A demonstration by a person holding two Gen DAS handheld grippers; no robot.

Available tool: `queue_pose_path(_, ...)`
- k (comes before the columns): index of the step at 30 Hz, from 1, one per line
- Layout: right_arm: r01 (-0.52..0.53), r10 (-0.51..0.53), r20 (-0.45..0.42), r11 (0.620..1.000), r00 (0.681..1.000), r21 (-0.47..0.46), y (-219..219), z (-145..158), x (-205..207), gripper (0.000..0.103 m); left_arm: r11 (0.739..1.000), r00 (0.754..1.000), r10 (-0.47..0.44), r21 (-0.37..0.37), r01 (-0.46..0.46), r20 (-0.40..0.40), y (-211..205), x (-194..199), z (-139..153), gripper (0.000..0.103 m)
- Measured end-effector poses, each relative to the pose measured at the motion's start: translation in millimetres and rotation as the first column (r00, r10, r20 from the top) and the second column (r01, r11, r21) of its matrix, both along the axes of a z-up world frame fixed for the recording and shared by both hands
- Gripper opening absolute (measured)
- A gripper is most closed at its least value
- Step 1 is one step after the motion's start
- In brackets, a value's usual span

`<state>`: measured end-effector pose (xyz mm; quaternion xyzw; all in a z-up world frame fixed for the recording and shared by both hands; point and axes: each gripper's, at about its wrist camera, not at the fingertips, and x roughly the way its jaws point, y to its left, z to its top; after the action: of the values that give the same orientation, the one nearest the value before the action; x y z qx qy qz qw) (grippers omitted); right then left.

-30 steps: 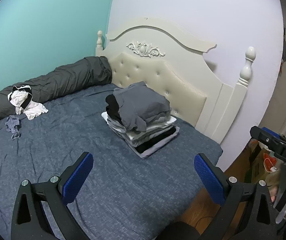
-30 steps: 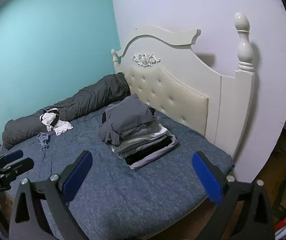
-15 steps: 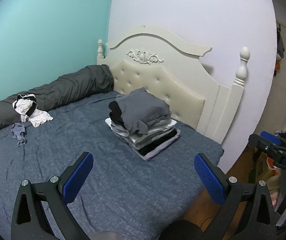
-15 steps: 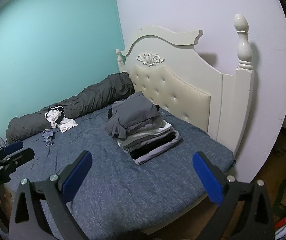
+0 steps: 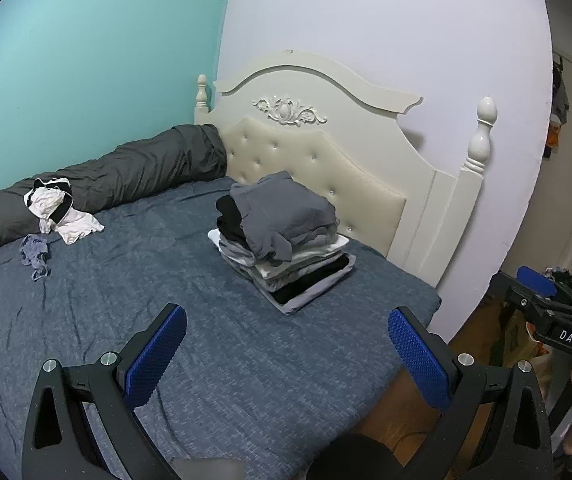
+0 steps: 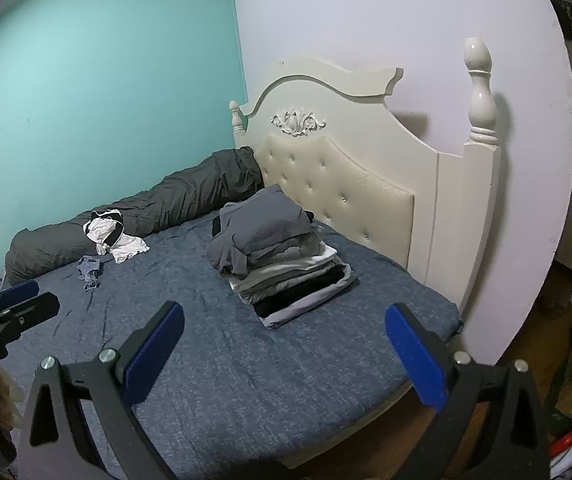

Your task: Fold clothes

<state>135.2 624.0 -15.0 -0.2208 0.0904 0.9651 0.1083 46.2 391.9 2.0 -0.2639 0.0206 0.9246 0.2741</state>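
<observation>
Jaws wide open, empty, both grippers, over bed (image 5: 245,360).

folded stack (image 5: 281,236) on bed (image 5: 213,360), before headboard (image 5: 326,152) | loose garments (image 5: 61,212) left, near rolled duvet (image 5: 125,176)

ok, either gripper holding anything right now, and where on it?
Nothing held. Left gripper and right gripper are both open and empty above the bed; the folded stack and loose clothes lie untouched.

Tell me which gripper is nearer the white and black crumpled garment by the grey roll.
Left, likely. The left gripper sits on the side of the white and black garment; the right gripper is farther toward the headboard. Both hover short of it.
</observation>
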Motion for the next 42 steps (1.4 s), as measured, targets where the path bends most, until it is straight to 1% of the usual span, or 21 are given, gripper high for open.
queue_pose_path(9,-0.001,0.001,-0.020,1.000,1.000,0.020,-8,5,8,0.101,1.000,1.000,0.009,-0.005,-0.009,-0.010,-5,6,-3,0.103)
queue_pose_path(17,-0.001,0.001,-0.016,1.000,1.000,0.014,-14,0,12,0.102,1.000,1.000,0.009,-0.002,-0.009,-0.004,-9,7,-6,0.103)
queue_pose_path(25,0.001,-0.001,-0.016,1.000,1.000,0.021,-21,-4,13,0.102,1.000,0.999,0.027,0.005,-0.027,-0.018,-15,10,-5,0.103)
queue_pose_path(31,0.000,0.000,-0.012,1.000,1.000,0.009,-22,-9,14,0.102,1.000,0.999,0.029,0.005,-0.029,-0.016,-15,11,-8,0.103)
queue_pose_path(42,0.006,-0.005,-0.015,1.000,1.000,0.020,-22,-8,14,0.102,1.000,1.000,0.024,0.007,-0.024,0.000,-14,10,-11,0.103)
